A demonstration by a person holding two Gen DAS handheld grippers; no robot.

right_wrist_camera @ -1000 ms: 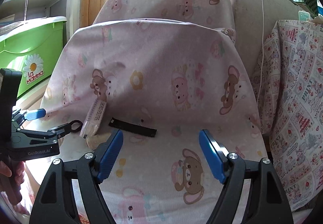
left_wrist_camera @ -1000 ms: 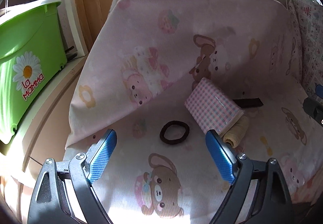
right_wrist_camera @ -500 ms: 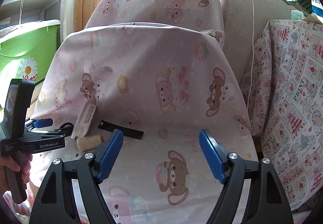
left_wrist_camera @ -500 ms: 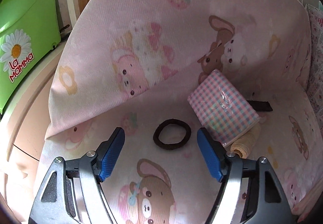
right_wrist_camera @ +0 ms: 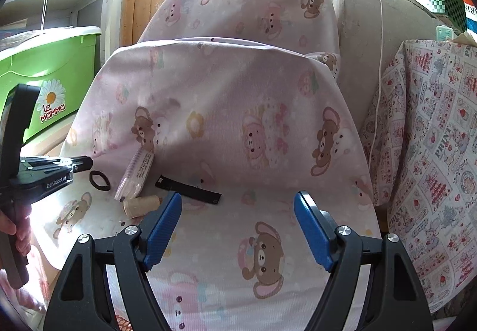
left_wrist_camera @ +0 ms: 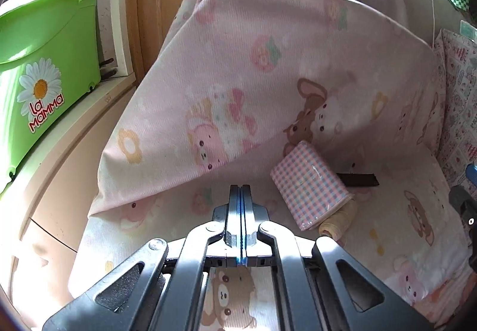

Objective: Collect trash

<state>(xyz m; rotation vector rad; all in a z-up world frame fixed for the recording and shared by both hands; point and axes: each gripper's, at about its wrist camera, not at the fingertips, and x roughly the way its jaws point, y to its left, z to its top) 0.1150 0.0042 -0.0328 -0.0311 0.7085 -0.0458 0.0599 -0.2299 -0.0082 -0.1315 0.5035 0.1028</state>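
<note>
Two tools show in our views, and they stand in opposite states. Our left tool has its fingers pressed flat together with nothing visible between them; in the right wrist view the same tool points toward the black hair tie, which lies flat on the seat just beyond its tip, apart from it. Our right tool is spread wide and holds nothing, hovering above the pink bear-print seat cover.

On the seat, near where it meets the backrest, we see a small cluster of loose things. The checked pink tissue pack leans tilted, its upper end against the backrest. A beige roll lies at its lower end, touching it. A flat black strip rests on the seat just to the right of the pack; in the right wrist view this strip lies between the pack and the left finger of our right tool.

Off the seat to the left, a green tub with a daisy label sits on a pale shelf. A patterned cloth hangs to the right of the seat.
</note>
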